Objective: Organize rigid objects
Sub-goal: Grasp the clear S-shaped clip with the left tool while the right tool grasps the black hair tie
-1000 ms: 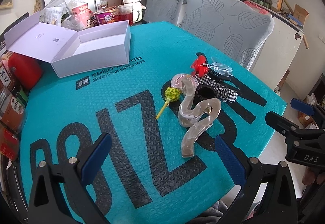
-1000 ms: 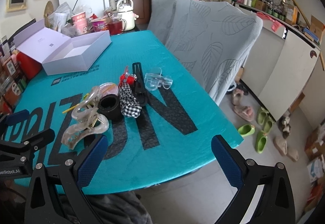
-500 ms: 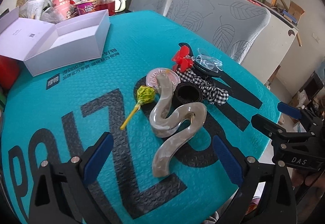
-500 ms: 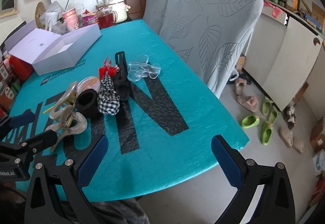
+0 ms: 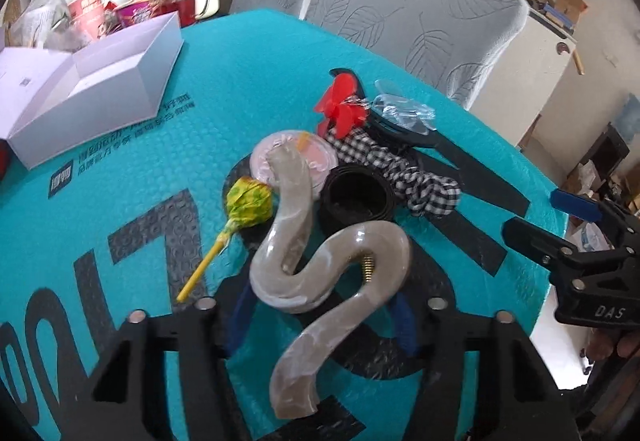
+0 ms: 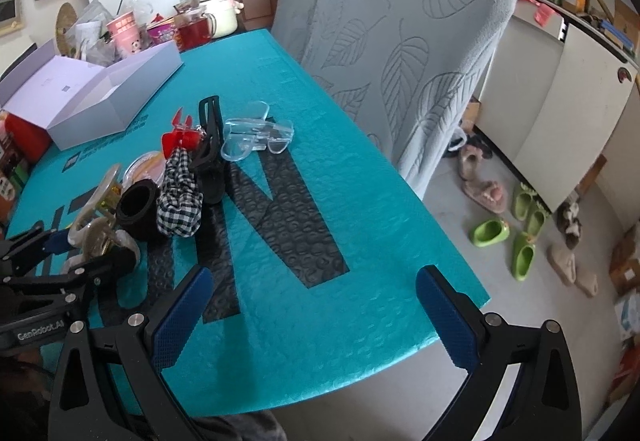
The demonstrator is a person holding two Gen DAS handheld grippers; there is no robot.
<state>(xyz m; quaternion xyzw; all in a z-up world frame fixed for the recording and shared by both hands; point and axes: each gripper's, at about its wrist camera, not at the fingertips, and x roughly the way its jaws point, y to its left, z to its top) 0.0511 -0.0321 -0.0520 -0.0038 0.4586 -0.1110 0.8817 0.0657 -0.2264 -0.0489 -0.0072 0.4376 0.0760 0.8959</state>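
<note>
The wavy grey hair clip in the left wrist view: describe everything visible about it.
The wavy, marbled grey-beige translucent plastic hair clip is S-shaped and glossy, with a brass-coloured coil spring at its hinge. It lies on the teal bubble-textured table cover, its far end over a round pink lid, beside a black ring. The left claw, just been closing, brackets its middle; contact is unclear.

A big wavy hair clip (image 5: 320, 273) is laid on the table mat (image 5: 120, 177). A lollipop (image 5: 244, 209) is placed just left of it. A round ring (image 5: 358, 195) is set behind it, and a checked scrunchie (image 5: 404, 171) is found right of the ring. An open box (image 5: 100, 81) is kept far back on the left.
</note>
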